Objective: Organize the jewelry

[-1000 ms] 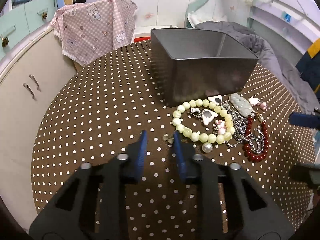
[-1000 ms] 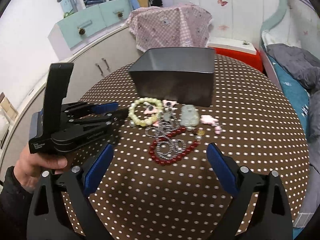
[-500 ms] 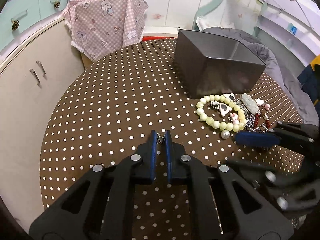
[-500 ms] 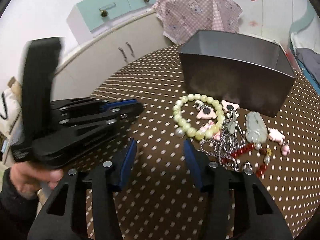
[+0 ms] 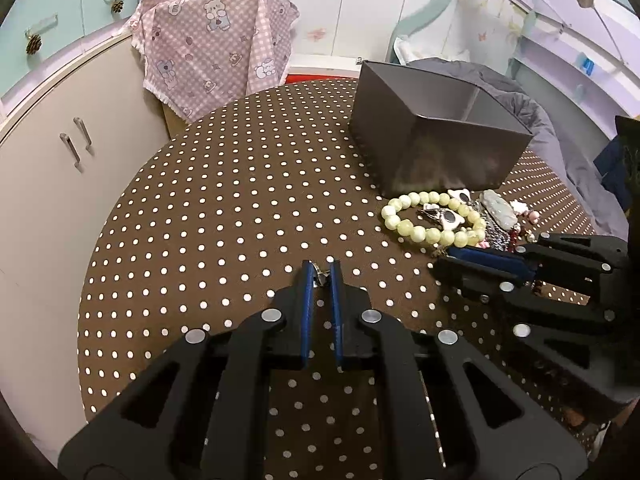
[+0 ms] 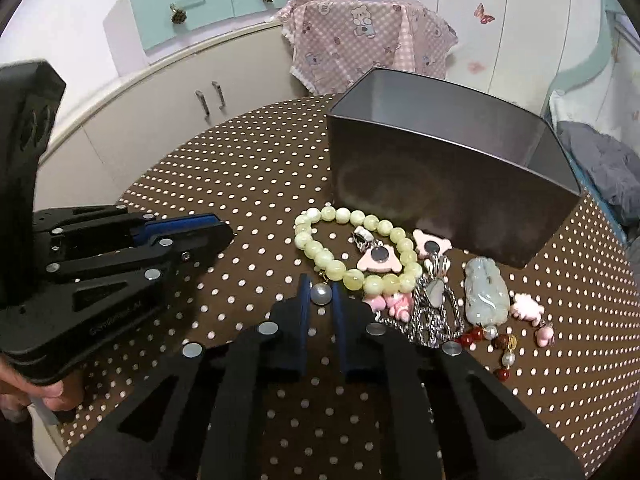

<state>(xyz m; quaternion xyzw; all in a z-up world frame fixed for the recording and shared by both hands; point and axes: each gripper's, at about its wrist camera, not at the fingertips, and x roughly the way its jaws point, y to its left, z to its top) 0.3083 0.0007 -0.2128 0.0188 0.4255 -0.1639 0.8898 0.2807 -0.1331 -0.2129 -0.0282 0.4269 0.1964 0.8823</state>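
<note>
Green bead bracelet (image 6: 352, 252), one grey box (image 6: 440, 176)

Jewelry heaped beside my grey box (image 6: 440, 184)

My pale green bead bracelet (image 6: 352, 252) lies flat on the dotted surface (image 6: 240, 184), ringing a pink bear charm (image 6: 379, 259); a round pearl (image 6: 321, 294) sits at its near edge; silver chains (image 6: 434, 314), a jade pendant (image 6: 486, 292) and red beads (image 6: 474, 334) lie tangled alongside.
</note>
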